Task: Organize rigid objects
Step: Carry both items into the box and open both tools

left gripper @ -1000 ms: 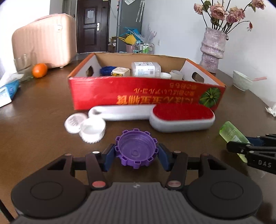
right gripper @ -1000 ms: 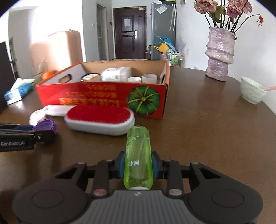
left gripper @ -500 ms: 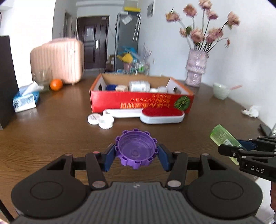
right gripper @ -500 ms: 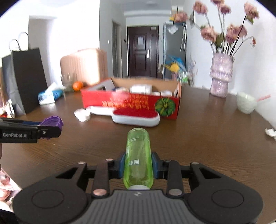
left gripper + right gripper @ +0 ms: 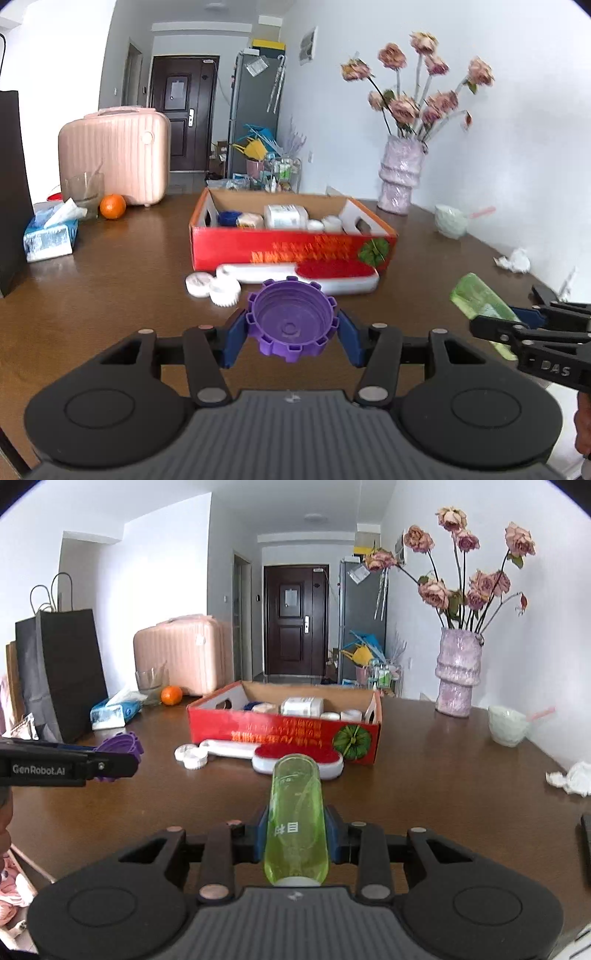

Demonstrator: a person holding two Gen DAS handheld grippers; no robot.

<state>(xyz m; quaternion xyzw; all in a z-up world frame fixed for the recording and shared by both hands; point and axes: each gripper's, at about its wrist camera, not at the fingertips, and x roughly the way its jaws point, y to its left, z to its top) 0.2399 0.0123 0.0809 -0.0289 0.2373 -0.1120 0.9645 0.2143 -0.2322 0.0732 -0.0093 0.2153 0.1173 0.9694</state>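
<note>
The left claw (image 5: pixel 291 330) grips a purple notched cap (image 5: pixel 291 321) between its blue pads, the cap's open hollow facing up and tilted toward the camera, held above the brown tabletop (image 5: pixel 122 266). The right claw (image 5: pixel 296 836) is clamped narrow on a green bottle (image 5: pixel 296 812); the bottle's long axis runs straight ahead along the fingers, its flat end pointing toward the red cardboard box (image 5: pixel 280 731) and its white end back at the claw's body. Both are held up off the tabletop, well short of the box. Just in front of the box lies a red and white brush (image 5: pixel 295 758), its handle pointing left, with two white lids (image 5: pixel 190 755) touching each other beside the handle's end.
</note>
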